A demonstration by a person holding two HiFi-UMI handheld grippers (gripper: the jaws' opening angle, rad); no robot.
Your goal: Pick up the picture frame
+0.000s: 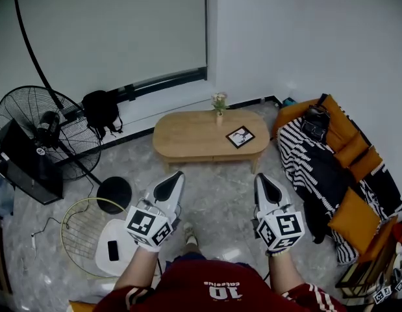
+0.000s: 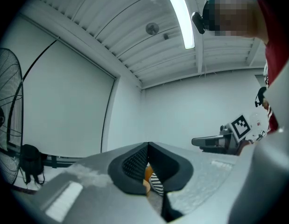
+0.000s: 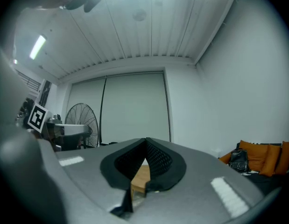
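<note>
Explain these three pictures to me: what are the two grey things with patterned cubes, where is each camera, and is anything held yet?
There is no robot here. A person holds a hand-held gripper in each hand. The head view comes from a camera on the person's head, looking down. In it the left gripper is at the left and the right gripper at the right; the marker cubes are part of them. The other two views come from a camera riding on each gripper, looking along its jaws. Both pairs of jaws are together and hold nothing. Ahead stands a wooden coffee table. On it are the picture frame and a small vase of flowers. The frame is not picked up yet, and both grippers are short of the table.
</note>
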